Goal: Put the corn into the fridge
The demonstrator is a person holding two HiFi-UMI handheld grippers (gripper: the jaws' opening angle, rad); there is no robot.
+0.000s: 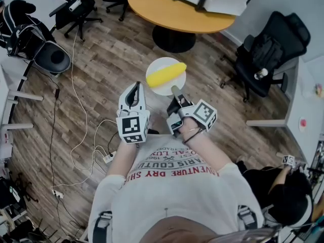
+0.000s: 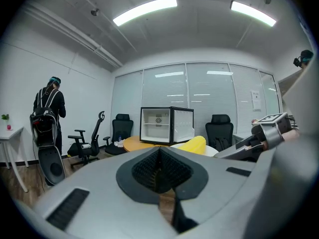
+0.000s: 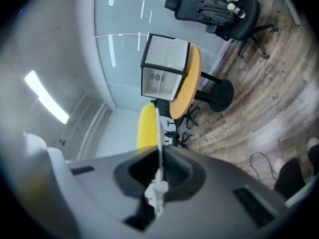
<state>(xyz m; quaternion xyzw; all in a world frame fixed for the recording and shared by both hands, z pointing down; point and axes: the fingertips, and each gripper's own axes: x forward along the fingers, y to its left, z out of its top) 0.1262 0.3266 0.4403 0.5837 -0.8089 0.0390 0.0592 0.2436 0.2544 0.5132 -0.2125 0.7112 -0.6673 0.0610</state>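
Bare wood floor (image 1: 116, 59) lies open between the person and the round table (image 1: 144, 6). The fridge (image 2: 158, 126) stands on that table, its white inside facing this way. A black chair (image 1: 268, 54) crowds the right side near the table, and more chairs (image 1: 81, 6) stand at the far left. A power strip (image 1: 108, 158) and its white cable lie on the floor at left. The plate (image 1: 162, 88), clamped in the right gripper (image 1: 175, 92), juts ahead. The left gripper (image 1: 135, 87), jaws together, is just beside it.

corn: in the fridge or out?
Out. The corn lies on the white plate held by the right claw; the fridge stands beyond on the table.
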